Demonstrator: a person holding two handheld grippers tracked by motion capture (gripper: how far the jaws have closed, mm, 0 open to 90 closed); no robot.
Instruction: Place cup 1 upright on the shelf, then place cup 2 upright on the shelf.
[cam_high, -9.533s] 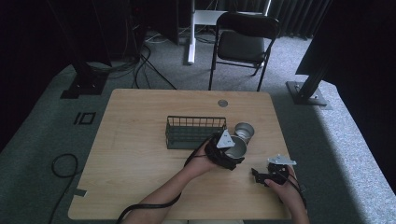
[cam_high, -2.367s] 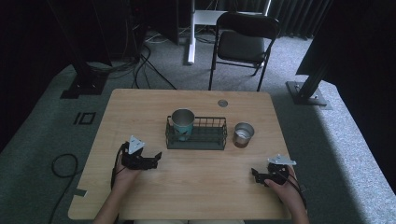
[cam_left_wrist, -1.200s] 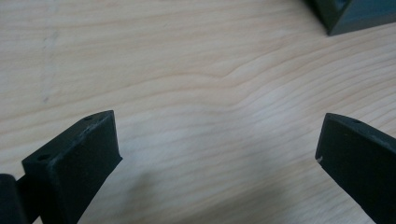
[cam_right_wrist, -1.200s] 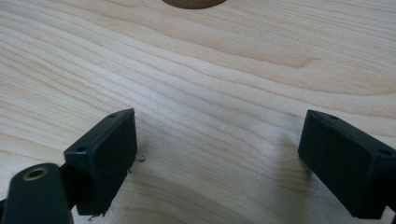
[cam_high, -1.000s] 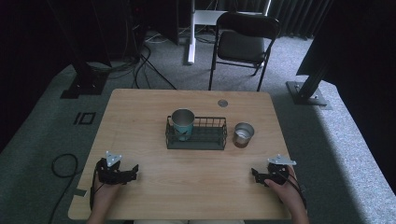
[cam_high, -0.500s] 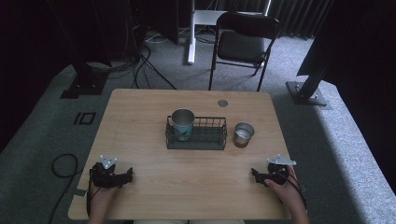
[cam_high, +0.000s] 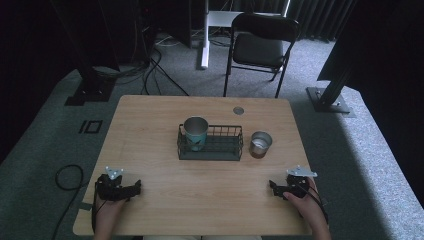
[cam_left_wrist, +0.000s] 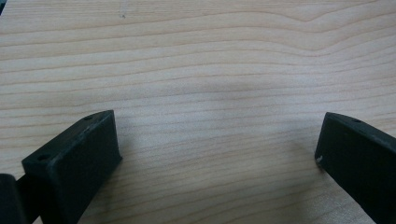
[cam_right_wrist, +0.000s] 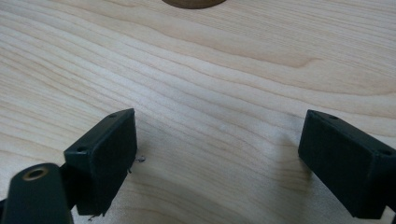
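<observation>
While no writing is legible on the cup (cam_high: 195, 131) in the basket (cam_high: 210, 148), both grippers' fingers (cam_left_wrist: 74, 158) (cam_right_wrist: 105, 154) released, empty.

Left gripper (cam_high: 134, 188) low at the near left, jaws spread wide — right gripper (cam_high: 273, 186) likewise, near right.

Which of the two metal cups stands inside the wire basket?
The teal-sided cup, at the wire basket's left end; the plain metal cup stands on the table beside it.

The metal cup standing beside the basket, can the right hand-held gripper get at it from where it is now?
Probably yes: the right hand-held gripper is open, with bare table between it and the metal cup.
</observation>
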